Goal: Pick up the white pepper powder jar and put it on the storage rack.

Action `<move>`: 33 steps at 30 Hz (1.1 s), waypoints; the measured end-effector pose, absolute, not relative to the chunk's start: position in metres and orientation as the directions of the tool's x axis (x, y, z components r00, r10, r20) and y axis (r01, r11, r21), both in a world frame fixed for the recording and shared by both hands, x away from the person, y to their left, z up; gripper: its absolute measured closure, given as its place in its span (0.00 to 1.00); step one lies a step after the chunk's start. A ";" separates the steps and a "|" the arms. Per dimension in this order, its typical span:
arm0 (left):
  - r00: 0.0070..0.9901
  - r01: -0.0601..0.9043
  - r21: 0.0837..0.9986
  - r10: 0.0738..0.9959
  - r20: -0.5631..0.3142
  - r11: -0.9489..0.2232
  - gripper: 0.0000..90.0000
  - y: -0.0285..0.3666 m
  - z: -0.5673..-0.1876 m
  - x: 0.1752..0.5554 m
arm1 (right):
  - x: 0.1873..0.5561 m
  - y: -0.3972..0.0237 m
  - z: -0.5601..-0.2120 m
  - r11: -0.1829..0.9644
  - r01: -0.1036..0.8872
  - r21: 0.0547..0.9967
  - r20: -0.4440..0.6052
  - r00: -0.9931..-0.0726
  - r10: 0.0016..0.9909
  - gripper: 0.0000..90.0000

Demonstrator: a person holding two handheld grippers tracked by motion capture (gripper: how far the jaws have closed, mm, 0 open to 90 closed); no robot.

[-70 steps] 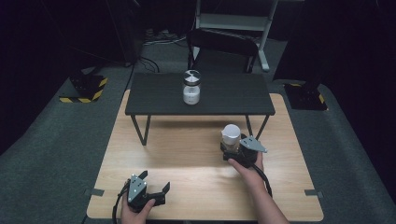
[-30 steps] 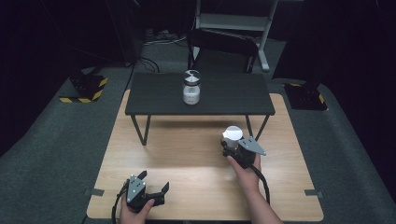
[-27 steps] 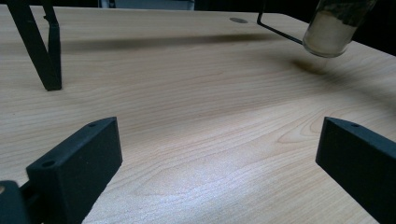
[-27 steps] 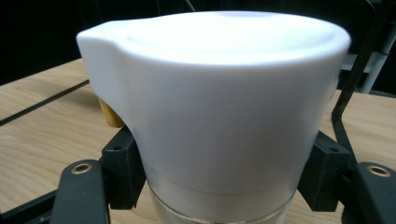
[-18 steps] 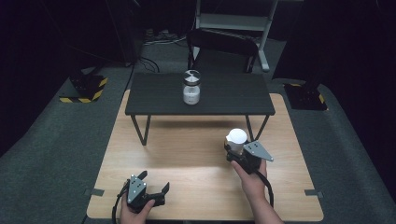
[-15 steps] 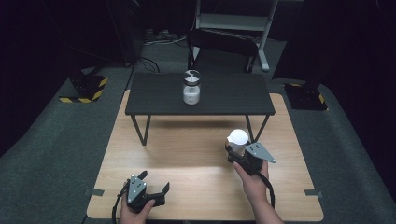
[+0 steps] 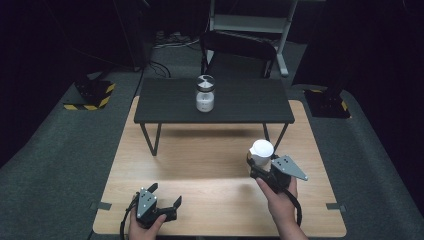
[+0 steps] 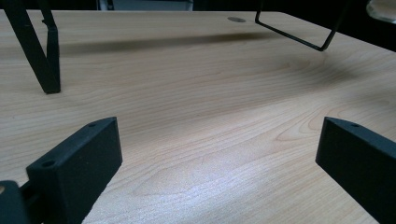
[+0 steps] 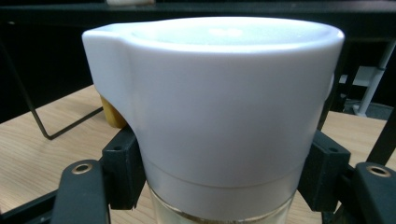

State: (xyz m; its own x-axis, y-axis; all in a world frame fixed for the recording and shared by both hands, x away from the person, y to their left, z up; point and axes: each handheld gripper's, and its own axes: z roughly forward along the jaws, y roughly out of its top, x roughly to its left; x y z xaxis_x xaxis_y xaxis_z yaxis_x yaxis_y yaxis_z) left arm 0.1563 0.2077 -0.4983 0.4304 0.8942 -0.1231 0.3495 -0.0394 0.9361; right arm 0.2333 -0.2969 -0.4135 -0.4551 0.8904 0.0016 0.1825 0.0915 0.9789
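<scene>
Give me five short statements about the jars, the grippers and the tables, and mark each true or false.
1. The right gripper is shut on the white-lidded glass jar. True.
2. The left gripper holds a jar. False: its jaws stand open over the light wooden table.
3. A second clear jar with a dark patterned lid stands on the black low table. True.
4. The held jar lies on its side. False: it is upright.
5. Both jars touch. False: they are far apart.
</scene>
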 end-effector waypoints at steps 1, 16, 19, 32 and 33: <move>0.432 0.348 0.936 0.894 -0.121 -0.042 0.01 0.208 -0.498 0.156 | 0.232 -0.297 -0.412 0.092 0.181 0.979 0.000 -0.456 0.890 0.34; 0.435 0.347 0.937 0.892 -0.118 -0.045 0.01 0.208 -0.498 0.156 | 0.230 -0.302 -0.375 0.059 0.160 0.985 0.021 -0.458 0.888 0.34; 0.434 0.349 0.936 0.893 -0.120 -0.044 0.01 0.208 -0.498 0.156 | 0.233 -0.300 -0.366 0.058 0.146 0.988 0.016 -0.457 0.889 0.34; 0.435 0.356 0.934 0.892 -0.126 -0.042 0.01 0.209 -0.497 0.157 | 0.250 -0.294 -0.337 0.044 0.098 0.994 0.005 -0.451 0.893 0.34; 0.435 0.356 0.934 0.892 -0.126 -0.042 0.01 0.209 -0.497 0.157 | 0.250 -0.294 -0.337 0.044 0.098 0.994 0.005 -0.451 0.893 0.34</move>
State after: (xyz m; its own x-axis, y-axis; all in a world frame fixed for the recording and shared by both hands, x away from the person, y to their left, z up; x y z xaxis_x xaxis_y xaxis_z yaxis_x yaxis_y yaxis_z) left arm 0.1571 0.2088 -0.4974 0.4351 0.8916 -0.1257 0.3556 -0.0419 0.9337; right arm 0.2502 -0.2940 -0.3366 -0.4509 0.8926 0.0047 0.0980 0.0443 0.9942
